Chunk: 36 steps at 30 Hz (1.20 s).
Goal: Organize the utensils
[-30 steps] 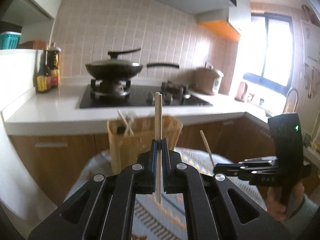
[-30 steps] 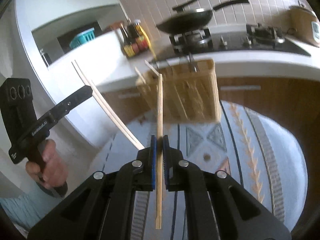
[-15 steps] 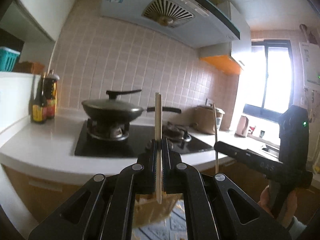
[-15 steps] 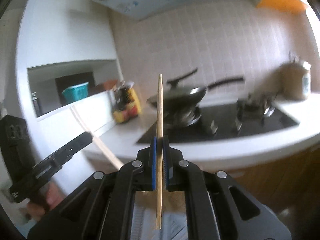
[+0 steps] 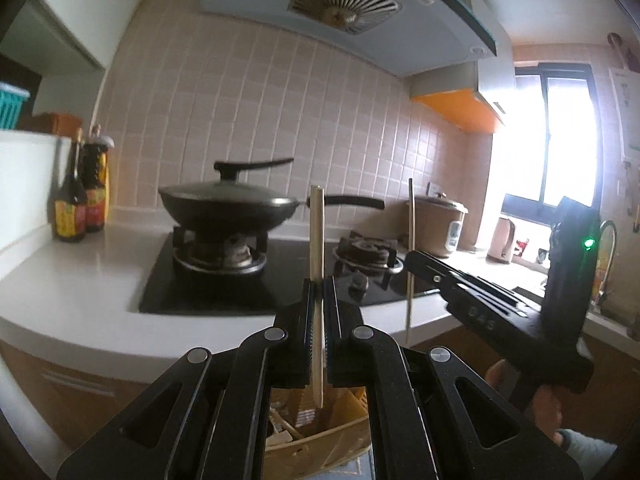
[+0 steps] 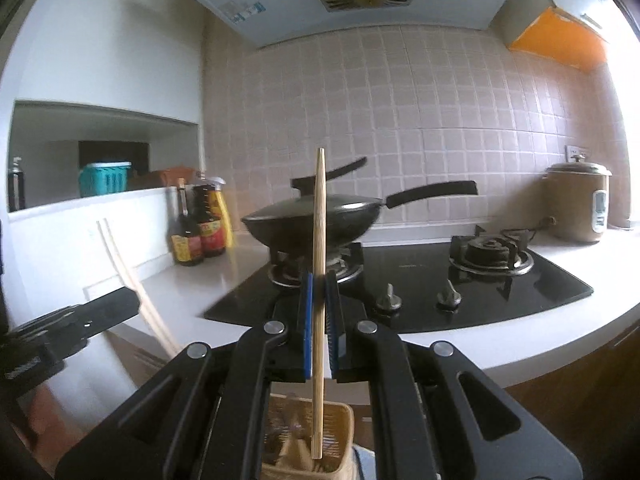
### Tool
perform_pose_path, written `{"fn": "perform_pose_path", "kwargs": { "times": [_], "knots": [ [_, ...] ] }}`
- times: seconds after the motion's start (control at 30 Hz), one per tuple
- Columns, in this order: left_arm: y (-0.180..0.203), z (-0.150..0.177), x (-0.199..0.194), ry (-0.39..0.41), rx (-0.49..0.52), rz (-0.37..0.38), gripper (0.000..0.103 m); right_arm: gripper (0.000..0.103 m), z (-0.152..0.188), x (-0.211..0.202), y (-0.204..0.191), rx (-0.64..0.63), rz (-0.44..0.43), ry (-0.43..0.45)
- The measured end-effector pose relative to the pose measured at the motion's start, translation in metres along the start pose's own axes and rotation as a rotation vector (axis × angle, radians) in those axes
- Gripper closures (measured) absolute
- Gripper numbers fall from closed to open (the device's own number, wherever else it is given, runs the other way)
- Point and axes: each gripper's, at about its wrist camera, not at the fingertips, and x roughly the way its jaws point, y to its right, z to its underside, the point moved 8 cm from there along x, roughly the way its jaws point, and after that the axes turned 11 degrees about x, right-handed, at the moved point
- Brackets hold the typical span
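My left gripper [image 5: 317, 292] is shut on a pair of pale wooden chopsticks [image 5: 316, 240], held upright. My right gripper [image 6: 319, 292] is shut on one wooden chopstick [image 6: 319, 240], also upright. A woven utensil basket [image 5: 320, 440] with several wooden utensils sits low between the arms of the left gripper; it also shows in the right wrist view [image 6: 308, 440], under the chopstick's lower tip. The right gripper [image 5: 412, 258] appears at the right of the left wrist view with its chopstick [image 5: 409, 260]. The left gripper [image 6: 132, 300] appears at the left of the right wrist view with its chopsticks [image 6: 128, 276].
A white counter [image 5: 72, 292] carries a black gas hob [image 5: 224, 280] with a lidded wok [image 5: 228, 204]. Sauce bottles [image 5: 80, 196] stand at the left, a rice cooker [image 5: 440, 220] and a kettle [image 5: 504, 240] at the right. A range hood [image 5: 344, 4] hangs above.
Both views have tilted up from the floor rug and basket to the counter and hood. The basket has dropped to the bottom edge. Both grippers stay shut on their chopsticks.
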Motion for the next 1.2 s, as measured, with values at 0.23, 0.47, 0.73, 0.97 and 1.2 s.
{"fn": "perform_pose_path", "kwargs": {
  "times": [0.23,0.47,0.73,0.97,1.2],
  "knots": [
    [-0.005,0.019,0.013,-0.036,-0.019,0.021,0.101,0.098,0.028,0.015,0.014,0.003,0.004,-0.03],
    [-0.009,0.025,0.003,-0.053,-0.062,0.065,0.093,0.097,0.041,0.001,0.024,0.051,-0.028,-0.121],
    [-0.006,0.016,-0.052,-0.029,-0.042,0.059,0.074,0.078,0.052,-0.063,0.024,0.09,-0.059,-0.183],
    [0.008,0.019,-0.108,-0.023,0.001,0.026,0.05,0.048,0.069,-0.118,0.006,0.132,-0.07,-0.21],
    [0.02,0.043,-0.154,-0.013,0.04,-0.122,0.031,0.027,0.092,-0.158,-0.027,0.047,-0.038,-0.196]
  ]
}}
